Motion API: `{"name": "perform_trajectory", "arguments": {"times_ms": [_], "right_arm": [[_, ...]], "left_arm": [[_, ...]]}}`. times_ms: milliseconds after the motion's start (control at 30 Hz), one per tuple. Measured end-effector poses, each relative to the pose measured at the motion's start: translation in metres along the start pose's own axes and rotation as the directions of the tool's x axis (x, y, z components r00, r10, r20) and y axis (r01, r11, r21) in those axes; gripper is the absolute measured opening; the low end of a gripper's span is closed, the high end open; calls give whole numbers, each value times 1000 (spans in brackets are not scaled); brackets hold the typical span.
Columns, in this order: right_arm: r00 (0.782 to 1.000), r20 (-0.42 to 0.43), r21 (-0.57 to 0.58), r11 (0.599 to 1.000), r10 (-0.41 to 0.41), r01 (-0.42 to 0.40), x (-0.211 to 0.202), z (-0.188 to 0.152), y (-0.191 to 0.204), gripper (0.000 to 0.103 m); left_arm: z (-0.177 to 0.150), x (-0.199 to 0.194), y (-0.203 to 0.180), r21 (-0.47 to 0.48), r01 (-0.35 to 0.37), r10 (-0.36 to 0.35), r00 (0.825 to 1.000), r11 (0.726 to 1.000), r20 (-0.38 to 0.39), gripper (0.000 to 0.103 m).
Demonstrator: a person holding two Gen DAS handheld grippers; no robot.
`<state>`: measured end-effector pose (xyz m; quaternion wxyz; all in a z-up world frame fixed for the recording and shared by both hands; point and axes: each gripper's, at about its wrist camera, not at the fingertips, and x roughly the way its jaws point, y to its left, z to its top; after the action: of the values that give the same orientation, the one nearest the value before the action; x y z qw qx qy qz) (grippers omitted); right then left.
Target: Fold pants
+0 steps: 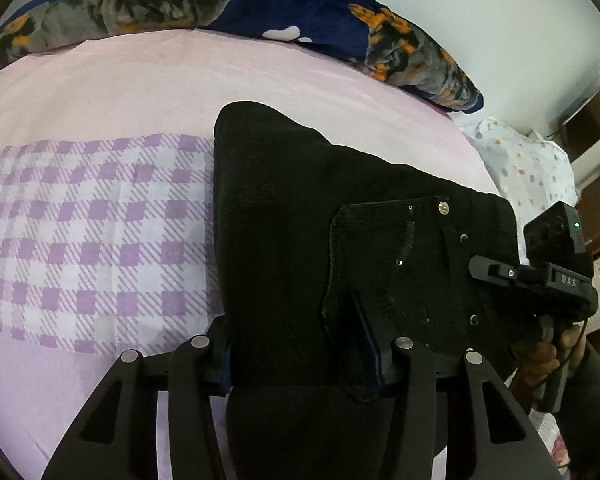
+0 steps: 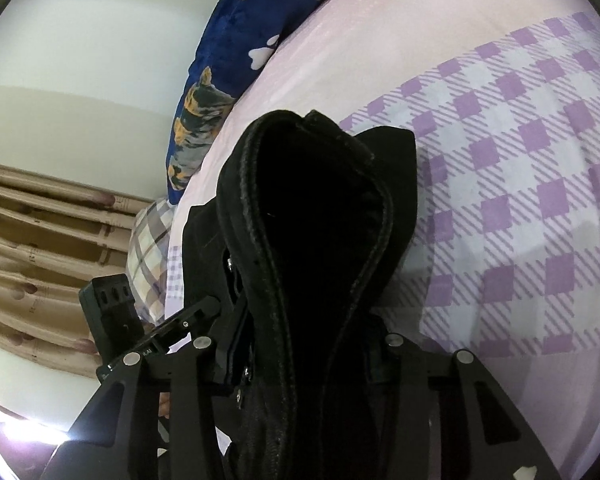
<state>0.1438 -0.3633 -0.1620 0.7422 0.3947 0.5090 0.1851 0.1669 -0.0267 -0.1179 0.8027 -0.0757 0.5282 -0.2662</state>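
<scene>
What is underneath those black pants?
The black pants lie on a pink bedsheet with a purple checked band. Whatever is directly beneath the fabric is covered.

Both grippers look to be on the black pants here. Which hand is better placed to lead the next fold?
Probably left. The left gripper has its fingers around the pocket end of the pants, with flat cloth and open bedsheet ahead. The right gripper holds a bunched hem that blocks its view.

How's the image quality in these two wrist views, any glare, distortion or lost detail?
Left wrist view: strong fisheye bending of the bed sheet, even light, black pants keep stitching detail. Right wrist view: blown-out glare at the lower left corner; pants interior crushed to black.
</scene>
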Motion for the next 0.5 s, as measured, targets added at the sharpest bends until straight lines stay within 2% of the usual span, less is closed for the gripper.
{"name": "perform_trajectory", "arguments": {"times_ms": [133,233,500], "right_arm": [[1000,7,12,1000,-25,25,1,1,1,39],[996,26,-11,996,-89,89,2,-1,11,39],[983,95,-7,987,-158,159,0,-7,27,32]], "left_arm": [[0,1,-4,3,-36,36,999,999,3,48],[3,3,-12,22,-67,67,998,997,5,48],[6,1,-17,14,-91,91,996,996,4,45]]}}
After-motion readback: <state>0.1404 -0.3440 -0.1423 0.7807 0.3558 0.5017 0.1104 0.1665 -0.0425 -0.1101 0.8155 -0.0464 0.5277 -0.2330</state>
